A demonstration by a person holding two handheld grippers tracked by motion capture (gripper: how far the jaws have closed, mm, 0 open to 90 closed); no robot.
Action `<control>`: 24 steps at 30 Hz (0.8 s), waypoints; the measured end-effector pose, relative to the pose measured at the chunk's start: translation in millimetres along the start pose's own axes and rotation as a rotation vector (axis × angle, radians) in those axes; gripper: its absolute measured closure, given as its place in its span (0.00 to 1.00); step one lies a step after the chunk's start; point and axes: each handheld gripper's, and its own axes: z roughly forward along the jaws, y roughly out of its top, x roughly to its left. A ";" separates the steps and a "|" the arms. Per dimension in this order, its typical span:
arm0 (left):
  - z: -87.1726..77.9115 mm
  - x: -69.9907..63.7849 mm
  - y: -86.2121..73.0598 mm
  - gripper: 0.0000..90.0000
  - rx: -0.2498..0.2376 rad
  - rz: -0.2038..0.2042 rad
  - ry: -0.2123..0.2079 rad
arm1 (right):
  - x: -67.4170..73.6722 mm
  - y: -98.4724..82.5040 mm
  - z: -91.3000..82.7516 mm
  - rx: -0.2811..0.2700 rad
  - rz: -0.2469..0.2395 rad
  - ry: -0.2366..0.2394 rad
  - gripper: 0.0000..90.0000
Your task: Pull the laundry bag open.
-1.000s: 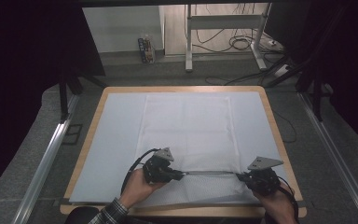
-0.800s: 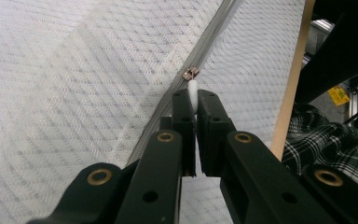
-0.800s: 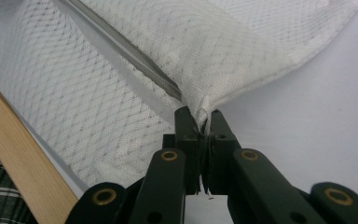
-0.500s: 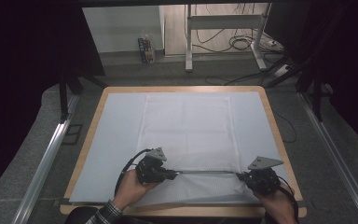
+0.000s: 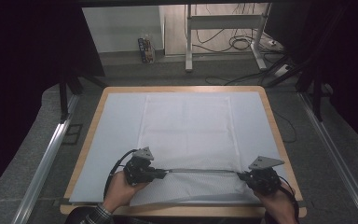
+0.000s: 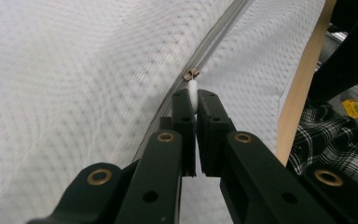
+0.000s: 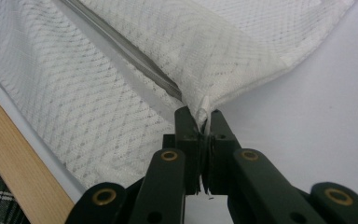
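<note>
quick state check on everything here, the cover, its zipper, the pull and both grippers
mesh cover: lying flat on the table, near edge drawn taut between the grippers
zipper: partly run, teeth closed behind the slider
zipper pull: pinched between the left jaws
left gripper: shut on the zipper pull
right gripper: shut on the cover's corner tab
table: covered by a pale sheet, wooden rim showing

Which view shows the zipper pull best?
Left gripper view: the small white zipper pull is pinched in the left gripper, metal slider just beyond. High view gives just the grey zipper line. Right gripper view shows the zipper's other end.
</note>
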 end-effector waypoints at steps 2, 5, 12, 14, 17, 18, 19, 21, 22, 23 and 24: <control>-3.2 1.1 -3.6 0.97 -0.003 -0.008 0.007 | -0.1 0.0 0.0 0.001 0.000 0.001 0.95; -8.0 3.0 -8.8 0.97 -0.007 -0.021 0.012 | 0.2 0.0 0.2 0.001 0.002 0.000 0.95; -15.4 5.9 -16.4 0.97 -0.014 -0.036 0.024 | 0.6 0.2 0.3 0.002 0.003 0.002 0.95; -16.9 5.9 -18.2 0.97 -0.015 -0.040 0.029 | 0.9 0.3 0.6 0.004 0.001 -0.001 0.95; -19.7 7.1 -21.5 0.97 -0.009 -0.044 0.039 | 0.9 0.3 0.6 0.006 0.001 -0.004 0.95; -20.8 7.7 -22.8 0.97 -0.011 -0.050 0.037 | 0.6 0.2 0.4 0.005 0.002 -0.002 0.95; -21.3 7.8 -24.1 0.97 -0.016 -0.056 0.041 | 0.5 0.1 0.4 0.004 0.002 0.001 0.95; -23.6 8.7 -26.2 0.97 -0.013 -0.056 0.044 | 0.9 0.4 0.8 0.006 0.000 -0.003 0.95; -24.0 8.3 -27.2 0.97 -0.019 -0.064 0.043 | 0.8 0.4 0.9 0.005 0.000 -0.001 0.95; -25.3 8.5 -27.9 0.97 -0.006 -0.058 0.054 | 1.1 0.4 1.0 0.006 -0.001 -0.004 0.95; -25.8 8.4 -29.2 0.97 -0.012 -0.065 0.059 | 1.1 0.4 0.9 0.007 -0.001 -0.006 0.95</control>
